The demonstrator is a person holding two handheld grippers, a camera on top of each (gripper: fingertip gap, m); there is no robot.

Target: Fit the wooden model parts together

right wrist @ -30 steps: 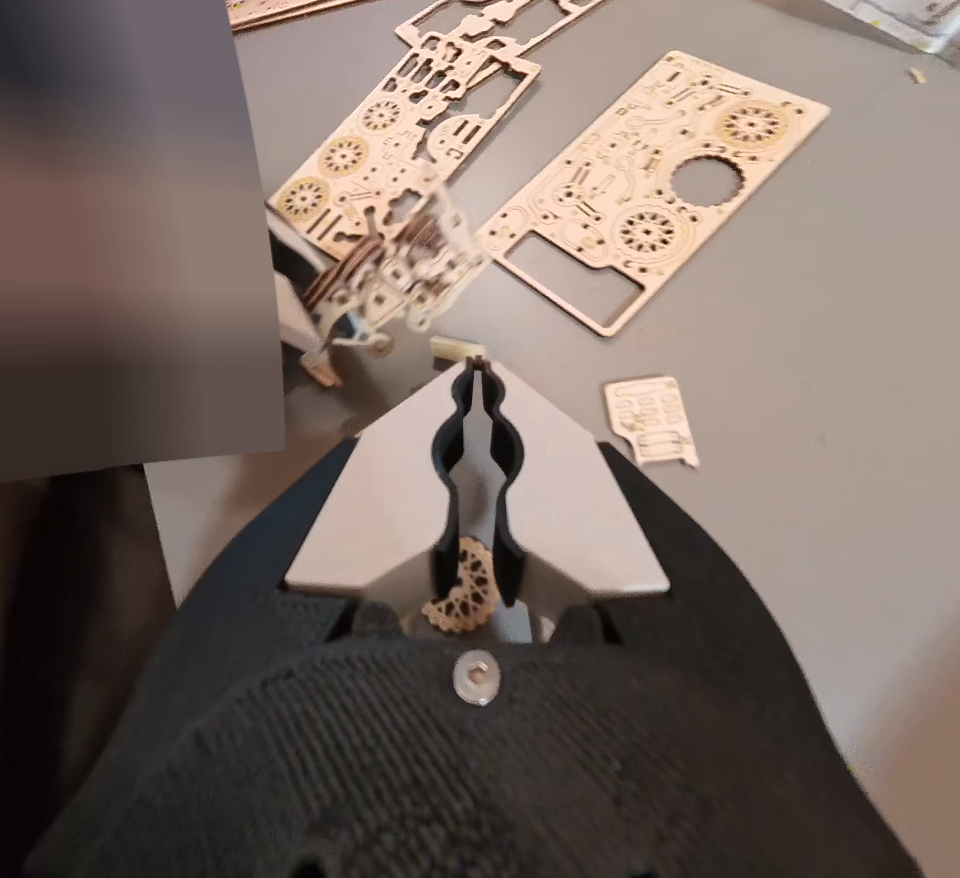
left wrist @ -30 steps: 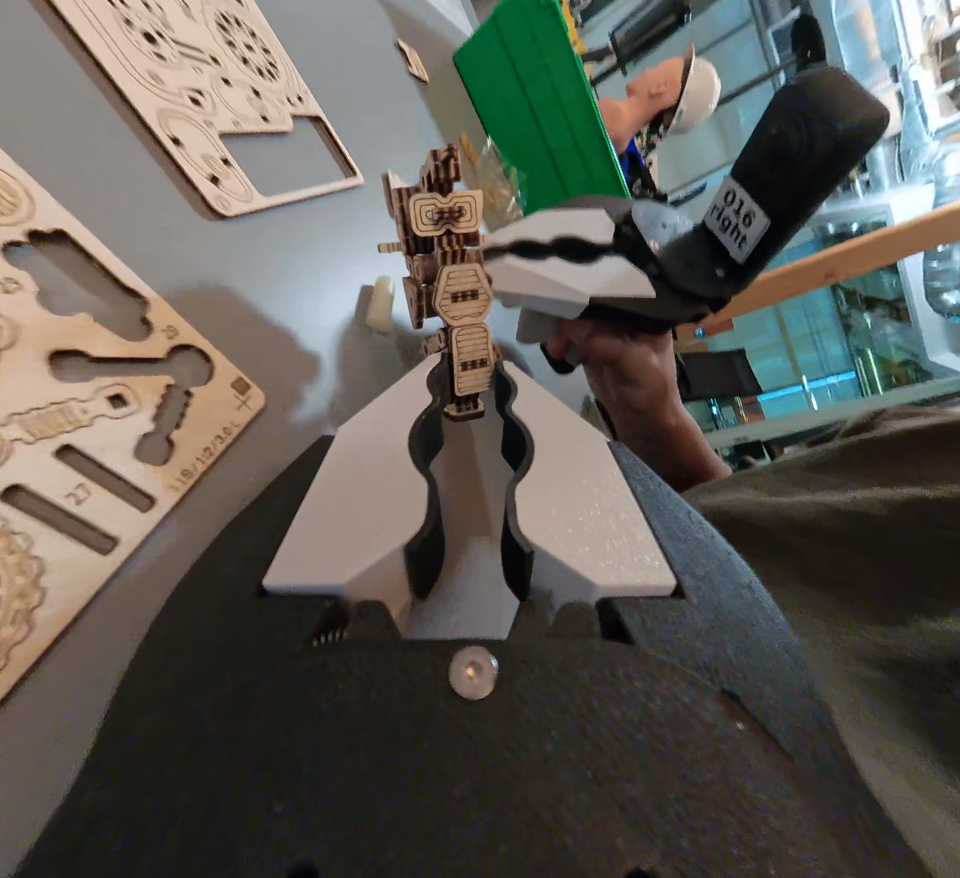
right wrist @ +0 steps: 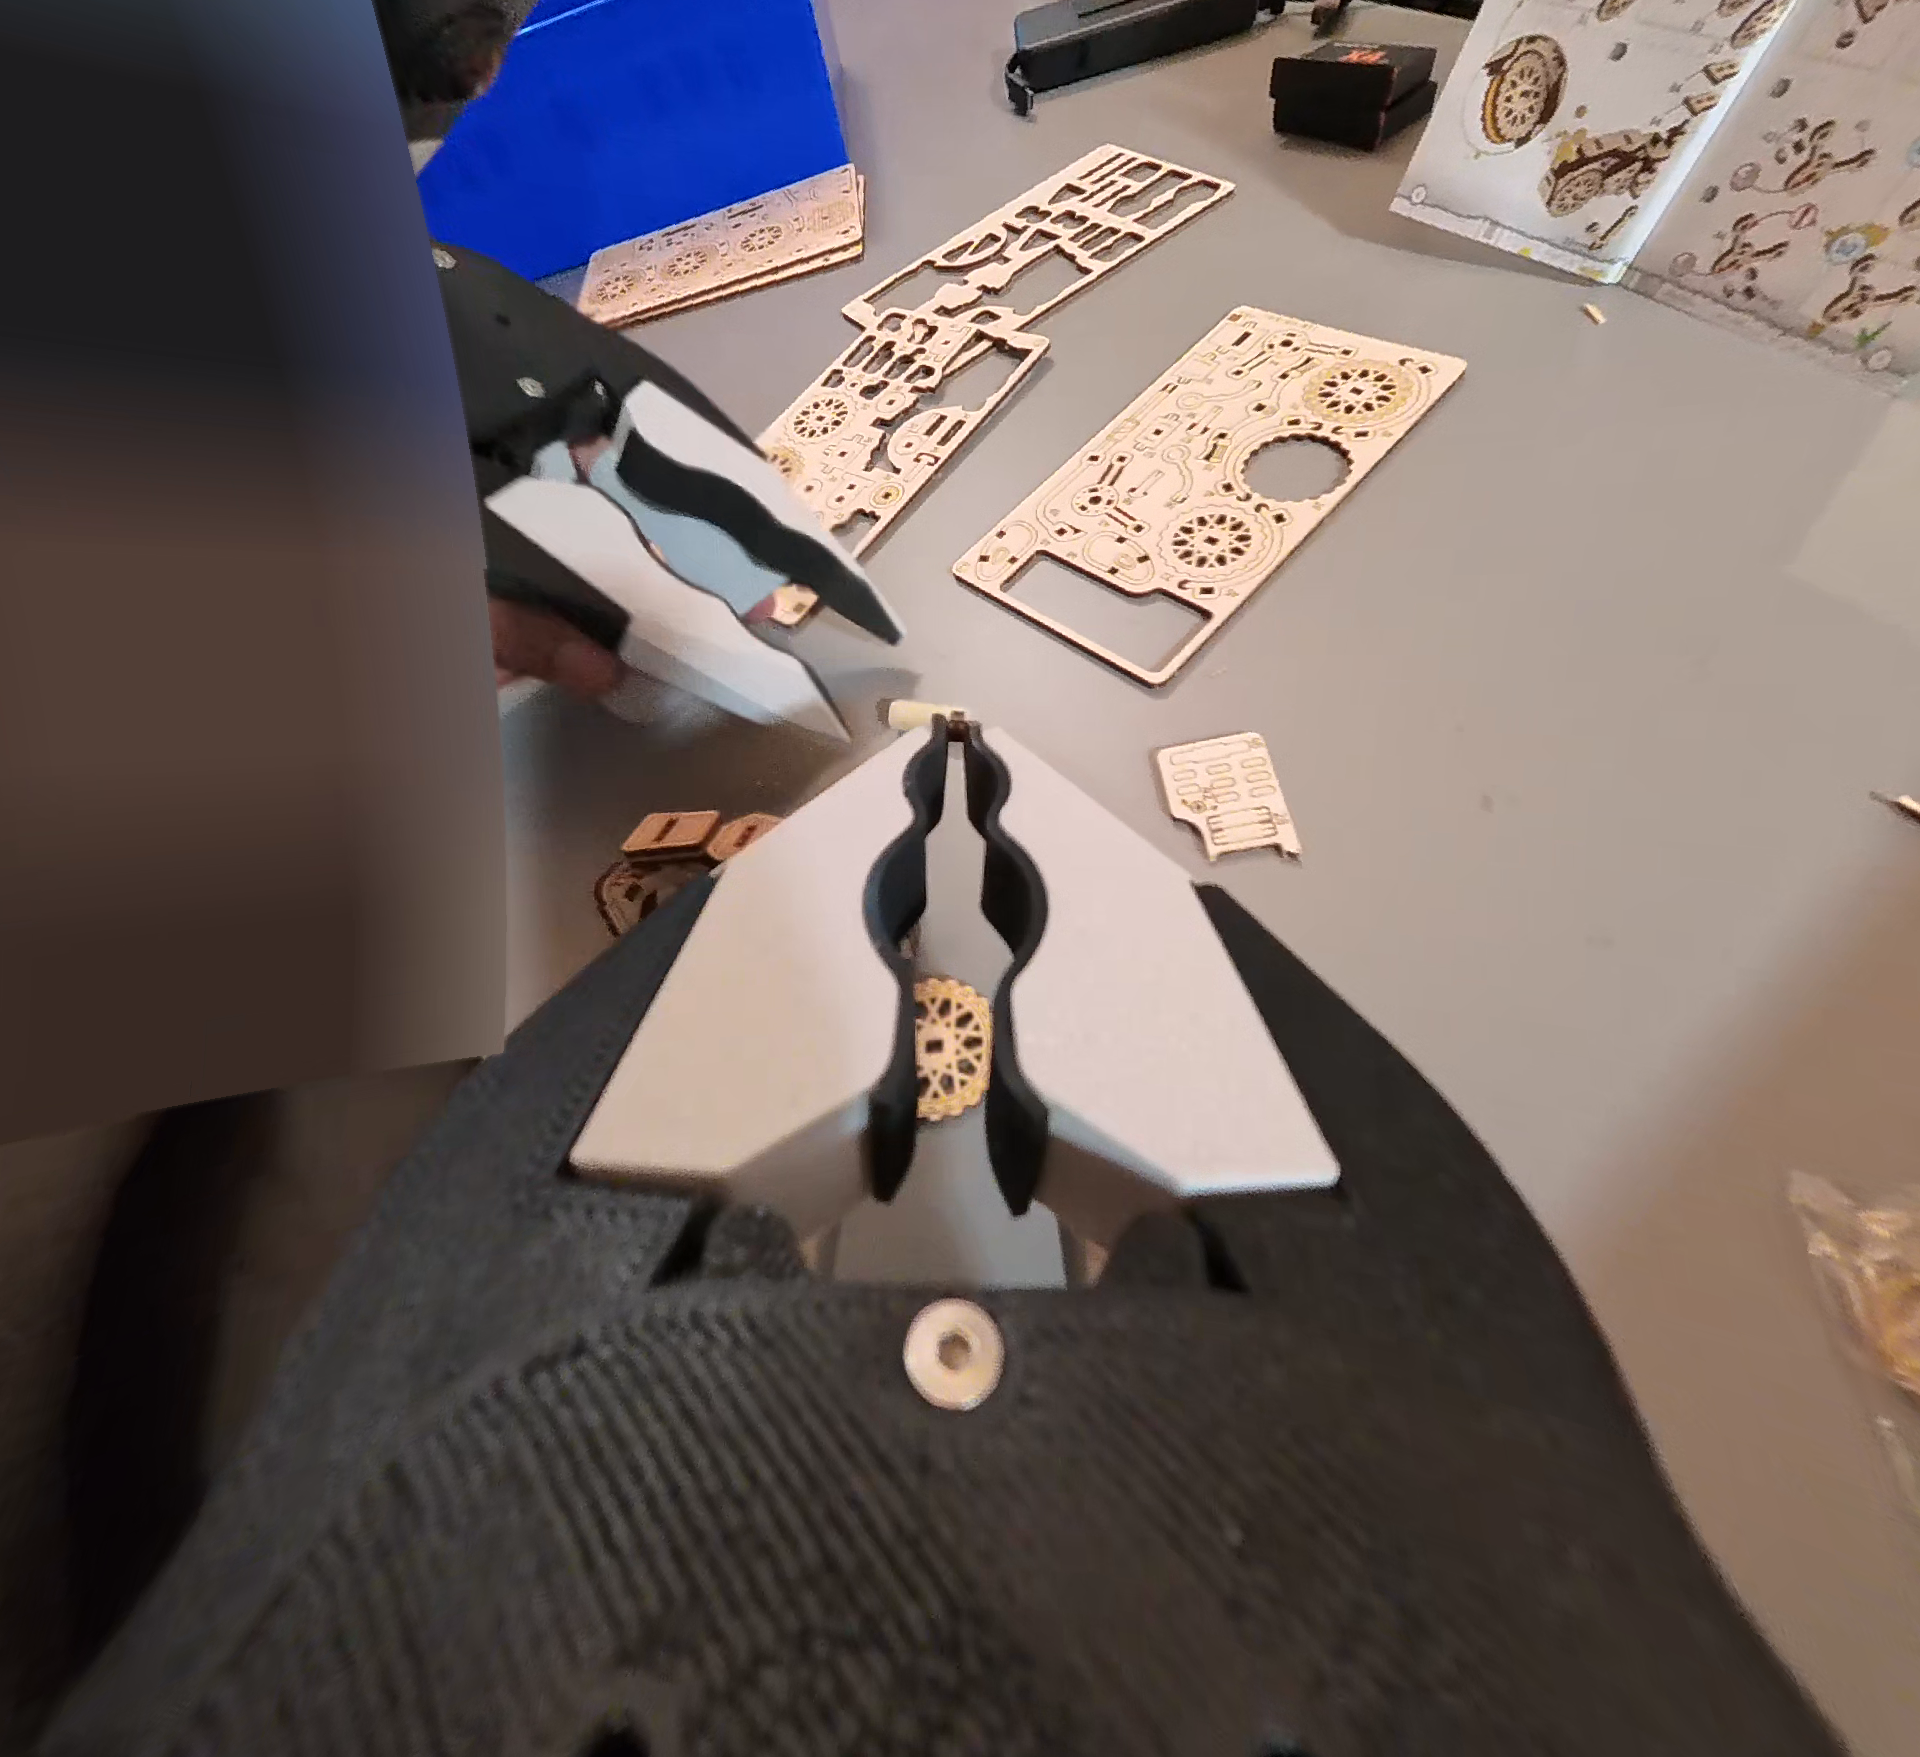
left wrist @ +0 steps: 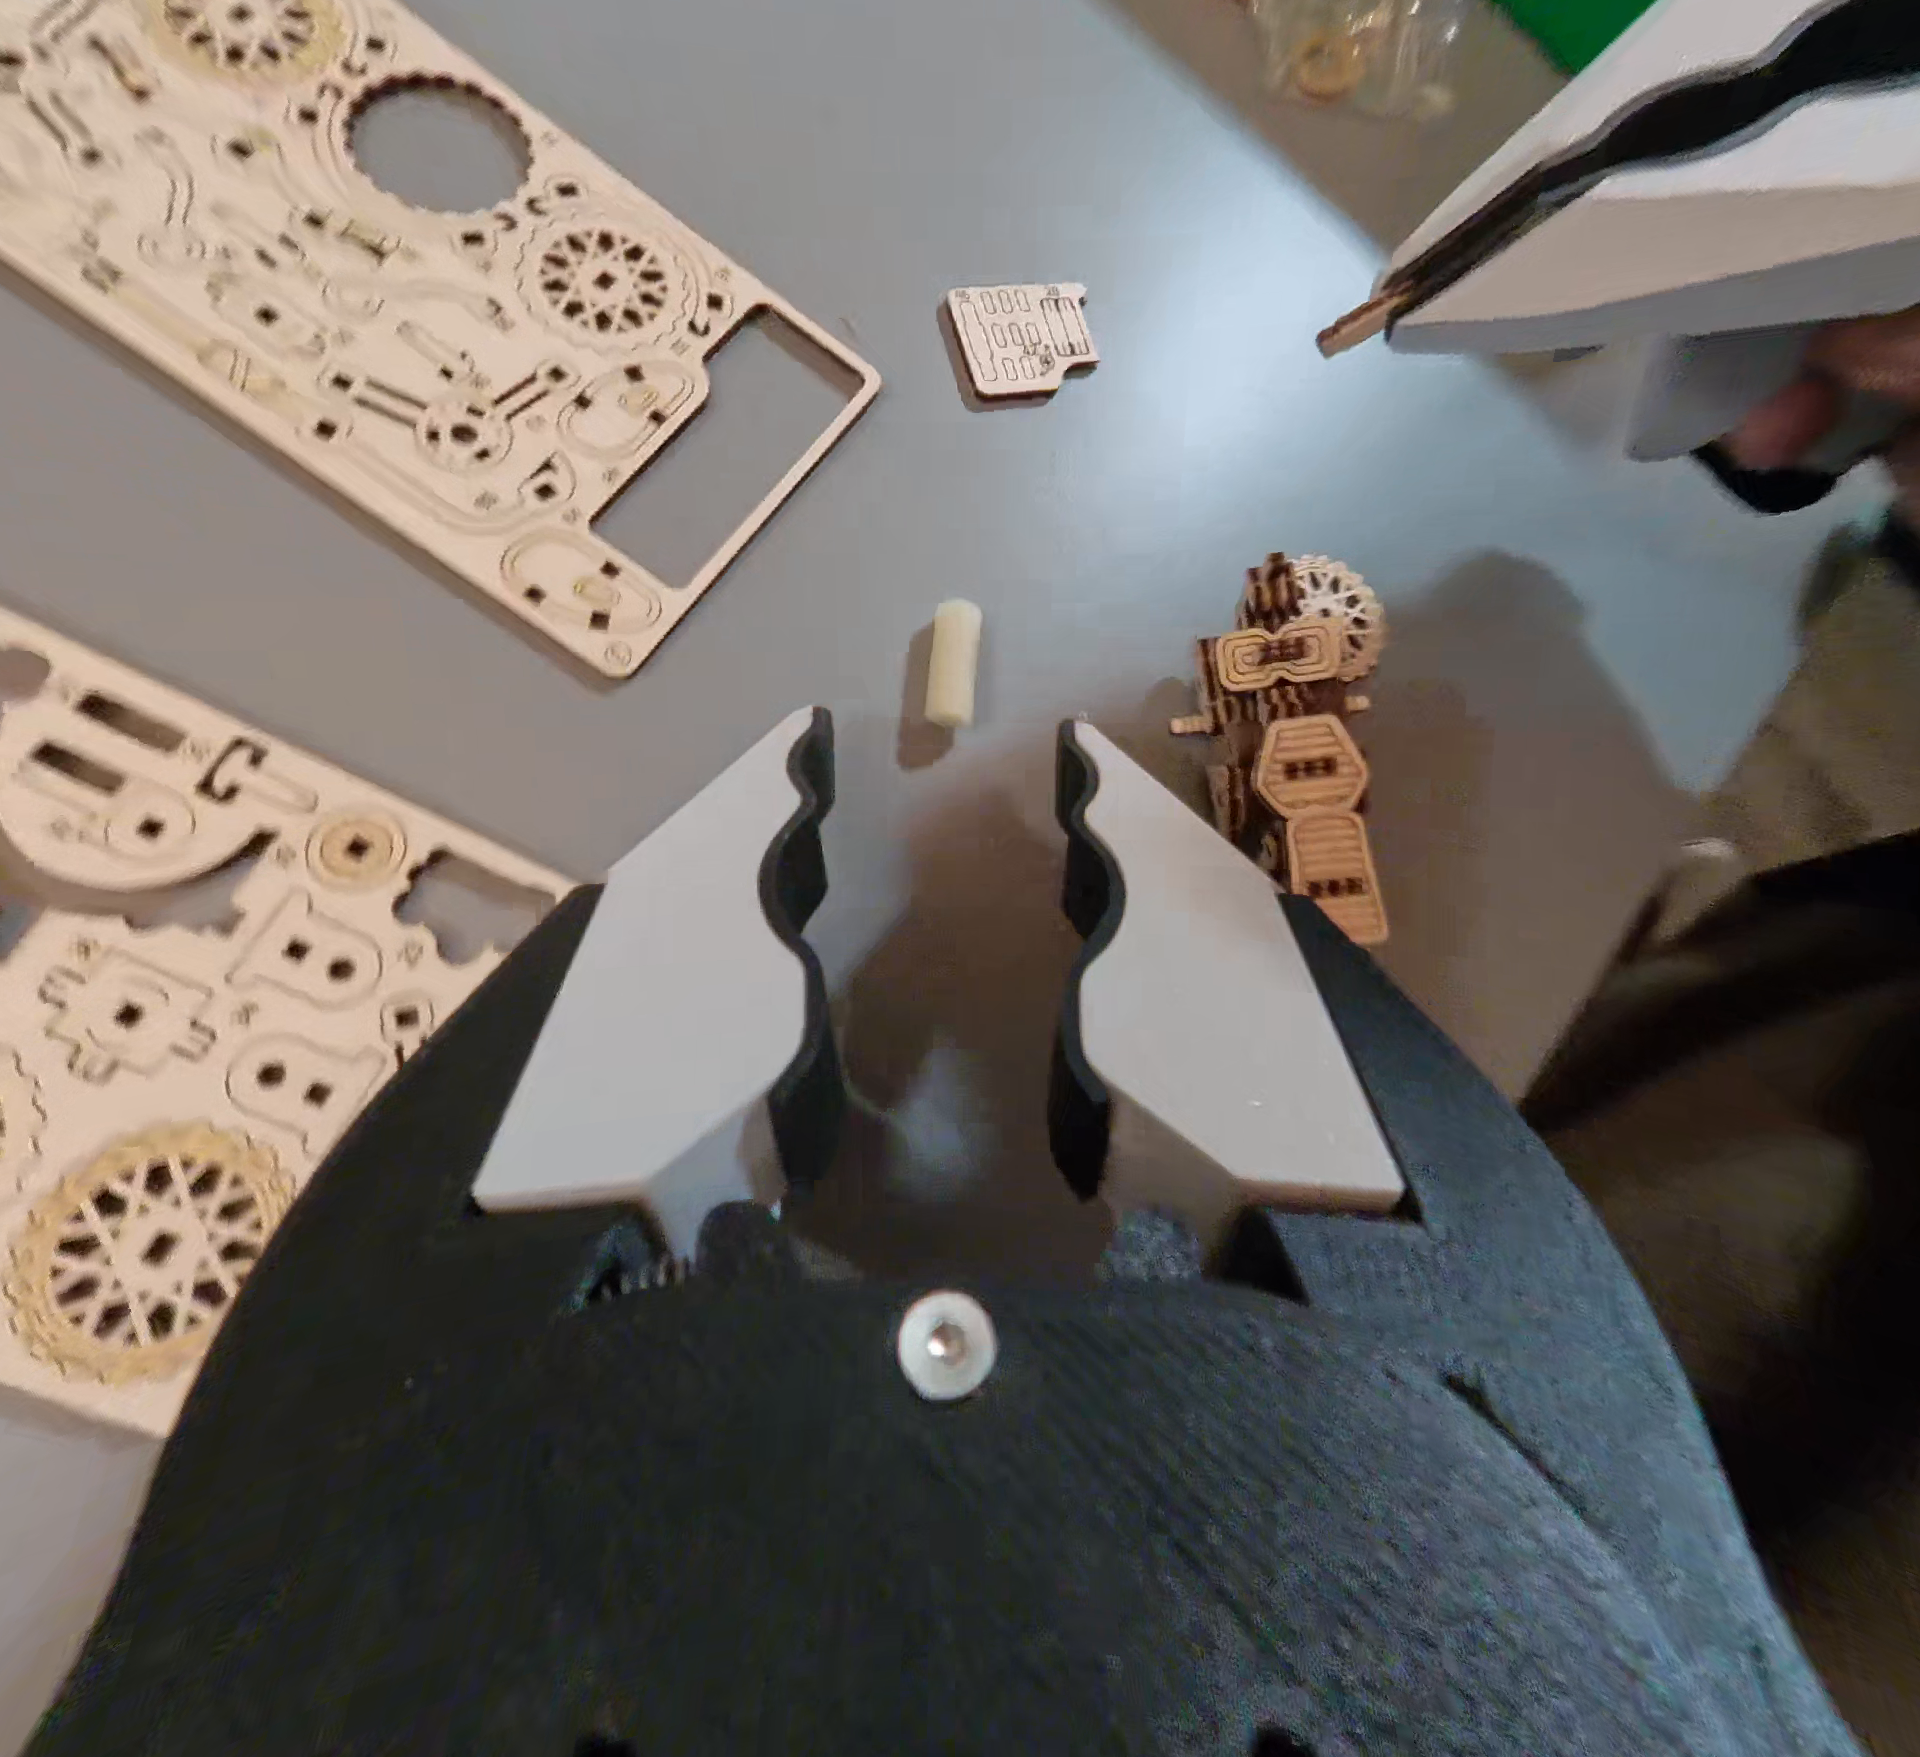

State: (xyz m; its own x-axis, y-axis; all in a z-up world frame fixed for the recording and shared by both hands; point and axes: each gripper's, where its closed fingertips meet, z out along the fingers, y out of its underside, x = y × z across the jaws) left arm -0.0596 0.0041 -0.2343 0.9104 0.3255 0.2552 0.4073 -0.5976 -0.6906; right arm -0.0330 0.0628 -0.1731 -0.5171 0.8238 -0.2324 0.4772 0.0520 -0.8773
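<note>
Two grippers were over the grey worktop (left wrist: 1039, 97). The left gripper (left wrist: 943, 751) hung with its jaws apart and empty, probably free to take a new hold. The wooden model (left wrist: 1299, 751) lay on the worktop just right of it, touching neither gripper. The right gripper (right wrist: 956, 725) was clamped on a small wooden piece (left wrist: 1351, 334), seemingly ready for fitting.

right tool (right wrist: 957, 739): clamped on small wooden gear (right wrist: 953, 1048)
left tool (right wrist: 821, 658): spread, above desk (right wrist: 1507, 772)
</note>
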